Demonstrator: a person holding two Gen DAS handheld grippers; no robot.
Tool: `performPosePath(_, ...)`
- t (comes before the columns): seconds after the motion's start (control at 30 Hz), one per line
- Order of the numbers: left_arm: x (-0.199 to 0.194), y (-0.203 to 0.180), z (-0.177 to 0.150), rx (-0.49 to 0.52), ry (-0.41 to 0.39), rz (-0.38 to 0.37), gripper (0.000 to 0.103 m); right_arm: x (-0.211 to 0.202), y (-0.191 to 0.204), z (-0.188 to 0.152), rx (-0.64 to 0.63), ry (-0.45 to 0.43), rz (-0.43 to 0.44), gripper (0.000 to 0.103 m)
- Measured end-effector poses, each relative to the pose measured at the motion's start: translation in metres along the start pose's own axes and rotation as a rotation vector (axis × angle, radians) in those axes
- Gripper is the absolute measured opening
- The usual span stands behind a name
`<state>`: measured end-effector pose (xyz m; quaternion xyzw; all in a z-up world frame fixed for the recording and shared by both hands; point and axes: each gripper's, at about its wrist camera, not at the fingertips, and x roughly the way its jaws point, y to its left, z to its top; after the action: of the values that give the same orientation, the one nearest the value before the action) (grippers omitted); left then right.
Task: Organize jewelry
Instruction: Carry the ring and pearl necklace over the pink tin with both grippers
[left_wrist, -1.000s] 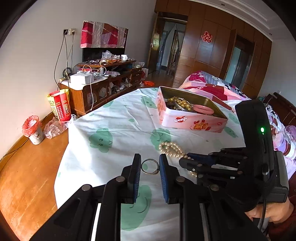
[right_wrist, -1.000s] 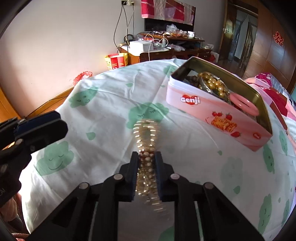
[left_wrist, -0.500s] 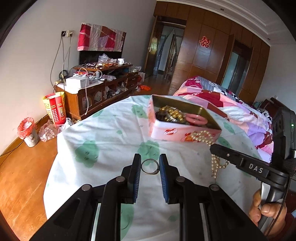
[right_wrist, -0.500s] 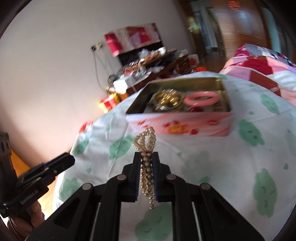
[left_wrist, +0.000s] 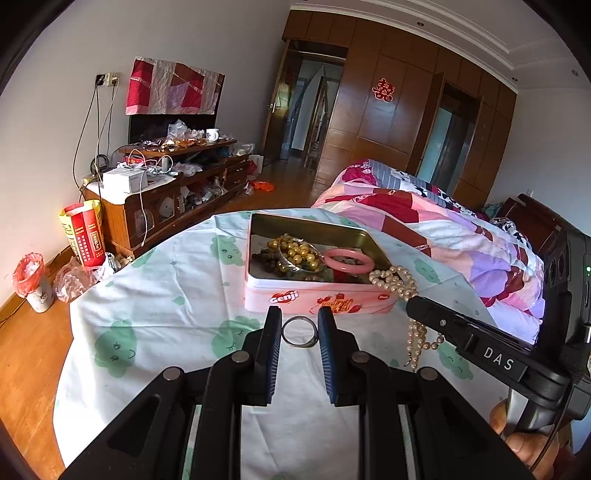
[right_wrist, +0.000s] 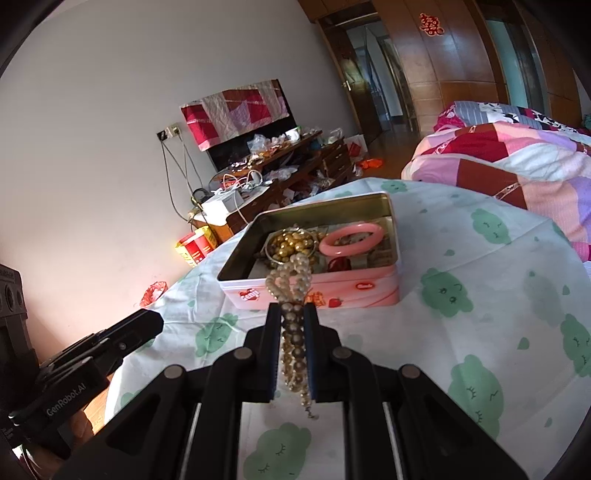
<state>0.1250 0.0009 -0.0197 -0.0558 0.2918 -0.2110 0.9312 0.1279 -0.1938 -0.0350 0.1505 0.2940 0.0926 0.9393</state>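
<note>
The tin (right_wrist: 314, 291) lies just ahead of the right gripper (right_wrist: 291, 325), clamped on the pearl necklace (right_wrist: 291, 291), nearer than the left gripper (left_wrist: 300, 332), which is clamped on a ring (left_wrist: 300, 331)

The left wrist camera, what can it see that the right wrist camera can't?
Only the left wrist view shows the ring clamped in the left gripper, and the pearls dangling below the right gripper. Only the right wrist view shows the pearl necklace squeezed between the right jaws from behind. Both show the pink tin holding gold beads and a pink bangle.
</note>
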Motion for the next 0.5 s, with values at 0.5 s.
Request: performPosePath(0.5,0.029,-0.011,0.017,0.000,0.006,-0.026,0.020,-0.004,-0.014,0.015,0.007,-0.066,-0.058,0.015)
